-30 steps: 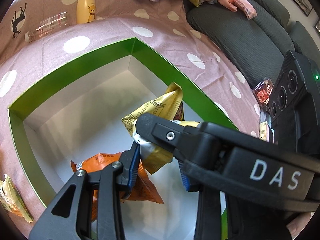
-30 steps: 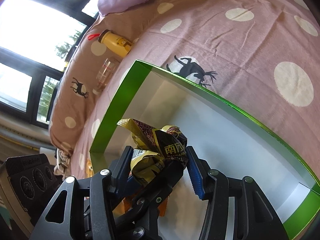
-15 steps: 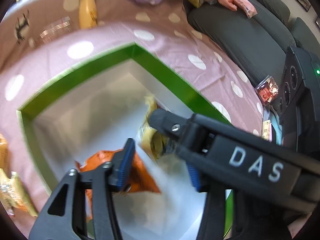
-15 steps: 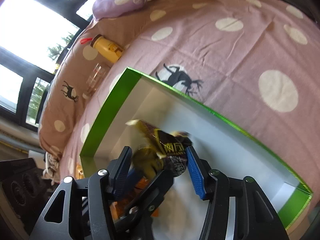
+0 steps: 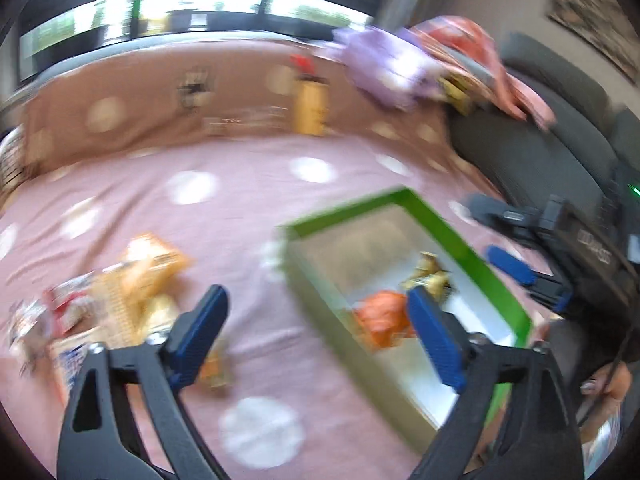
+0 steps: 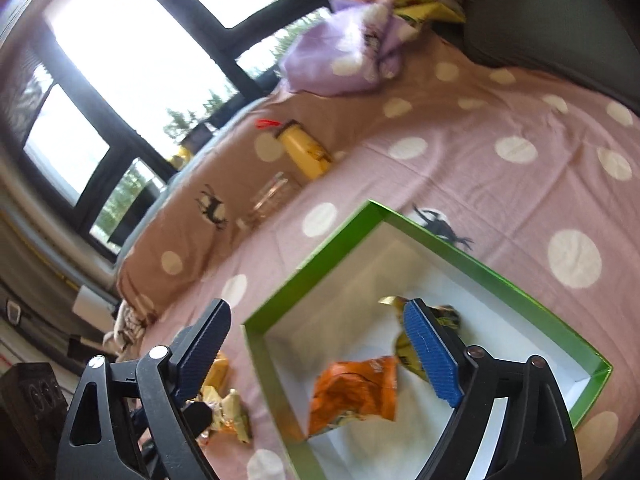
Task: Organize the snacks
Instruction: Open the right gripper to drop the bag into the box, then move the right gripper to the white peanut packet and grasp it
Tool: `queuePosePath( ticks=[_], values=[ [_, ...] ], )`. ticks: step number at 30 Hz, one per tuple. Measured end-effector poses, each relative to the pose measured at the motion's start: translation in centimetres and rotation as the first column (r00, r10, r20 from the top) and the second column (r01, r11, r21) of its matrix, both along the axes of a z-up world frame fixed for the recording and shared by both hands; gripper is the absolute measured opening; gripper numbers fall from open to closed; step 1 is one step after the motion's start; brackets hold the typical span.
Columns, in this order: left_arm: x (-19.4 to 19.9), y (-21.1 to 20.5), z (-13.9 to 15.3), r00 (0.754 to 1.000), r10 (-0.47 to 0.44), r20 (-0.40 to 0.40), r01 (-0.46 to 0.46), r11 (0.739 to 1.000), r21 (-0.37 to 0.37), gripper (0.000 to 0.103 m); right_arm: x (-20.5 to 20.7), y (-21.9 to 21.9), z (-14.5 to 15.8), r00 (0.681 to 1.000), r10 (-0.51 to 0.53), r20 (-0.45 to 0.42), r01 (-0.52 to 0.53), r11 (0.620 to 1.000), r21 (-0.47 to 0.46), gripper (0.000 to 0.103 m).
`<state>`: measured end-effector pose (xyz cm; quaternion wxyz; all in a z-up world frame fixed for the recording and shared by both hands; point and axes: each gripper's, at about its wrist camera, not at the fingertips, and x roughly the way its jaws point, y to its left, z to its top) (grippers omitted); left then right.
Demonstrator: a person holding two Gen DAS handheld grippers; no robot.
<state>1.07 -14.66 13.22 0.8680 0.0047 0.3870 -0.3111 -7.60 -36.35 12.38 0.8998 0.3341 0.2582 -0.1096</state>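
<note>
The green-rimmed white box [image 5: 452,232] [image 6: 312,264] lies on the pink dotted cloth. Inside it are an orange snack packet [image 5: 384,316] [image 6: 352,392] and a yellow and dark packet [image 5: 430,276] [image 6: 448,320], the latter partly hidden behind a finger in the right wrist view. My left gripper [image 5: 316,328] hovers over the box's left wall, its jaws opening wide with nothing between them. My right gripper [image 6: 320,340] [image 5: 532,280] hangs above the box, jaws opening too, holding nothing. Several loose packets [image 5: 136,280] [image 6: 224,400] lie left of the box.
A yellow bottle [image 6: 304,152] and a clear glass [image 6: 272,196] stand behind the box. A purple cloth bundle [image 6: 344,52] and more packets lie at the back by a dark grey sofa [image 6: 560,40]. Windows fill the far side.
Both grippers let go of the yellow packet, which now lies in the box. Both opened wide, rose and drew back; the left one swung left toward the loose packets.
</note>
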Motion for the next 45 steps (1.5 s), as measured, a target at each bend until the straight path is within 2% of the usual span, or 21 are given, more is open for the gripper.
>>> queuePosePath(
  ticks=[3,6,9,11,12,14,17,20,24,30,36,40,43,45],
  values=[
    [0.7,4.2,-0.5,0.990,0.137,0.021,-0.137,0.991,0.000,0.101,1.2,2.7,0.8,0.998,0.069,0.012,-0.068,0.996,-0.057,0.092],
    [1.2,8.2,-1.2,0.965,0.264,-0.001,-0.264,0.965,-0.009,0.101,2.5,5.2,0.9,0.991,0.137,0.002,-0.136,0.986,-0.099,0.092],
    [1.6,12.6,-2.4,0.921,0.386,-0.048,-0.388,0.921,-0.023,0.101,3.6,7.5,0.9,0.982,0.186,-0.017,-0.187,0.973,-0.137,0.092],
    [1.8,15.0,-3.5,0.879,0.470,-0.077,-0.472,0.881,-0.015,0.101,4.3,9.0,0.8,0.975,0.223,-0.025,-0.224,0.961,-0.160,0.092],
    [1.9,16.0,-4.1,0.863,0.497,-0.088,-0.500,0.866,-0.009,0.101,4.4,9.6,0.7,0.971,0.235,-0.030,-0.237,0.957,-0.165,0.092],
    [2.4,17.4,-5.2,0.846,0.520,-0.122,-0.524,0.852,-0.001,0.101,5.0,10.7,0.5,0.965,0.259,-0.049,-0.264,0.949,-0.175,0.092],
    [3.3,19.6,-6.1,0.794,0.588,-0.156,-0.591,0.806,0.025,0.101,5.7,12.1,0.0,0.958,0.278,-0.076,-0.287,0.941,-0.180,0.092],
    [3.1,20.7,-6.2,0.778,0.609,-0.153,-0.613,0.789,0.025,0.101,6.1,13.4,-0.4,0.947,0.304,-0.102,-0.319,0.929,-0.189,0.092],
    [2.9,21.0,-6.2,0.786,0.598,-0.155,-0.602,0.798,0.023,0.101,6.5,14.8,-0.9,0.941,0.312,-0.127,-0.332,0.922,-0.199,0.092],
    [3.0,21.6,-6.1,0.767,0.632,-0.113,-0.629,0.775,0.068,0.101,7.3,16.8,-1.7,0.926,0.330,-0.181,-0.366,0.904,-0.223,0.092],
    [3.1,23.6,-6.3,0.730,0.662,-0.169,-0.666,0.745,0.035,0.101,7.4,18.1,-1.4,0.917,0.347,-0.197,-0.388,0.890,-0.240,0.092],
    [3.1,24.8,-6.0,0.711,0.682,-0.170,-0.688,0.725,0.031,0.101,7.9,19.2,-1.1,0.904,0.370,-0.212,-0.415,0.878,-0.237,0.092],
    [3.2,25.9,-6.1,0.693,0.699,-0.176,-0.707,0.707,0.028,0.101,8.6,20.7,-0.3,0.888,0.399,-0.226,-0.449,0.858,-0.250,0.092],
    [3.2,26.9,-6.1,0.672,0.717,-0.186,-0.726,0.687,0.022,0.101,9.2,22.3,0.3,0.870,0.430,-0.242,-0.486,0.830,-0.272,0.092]
  ],
)
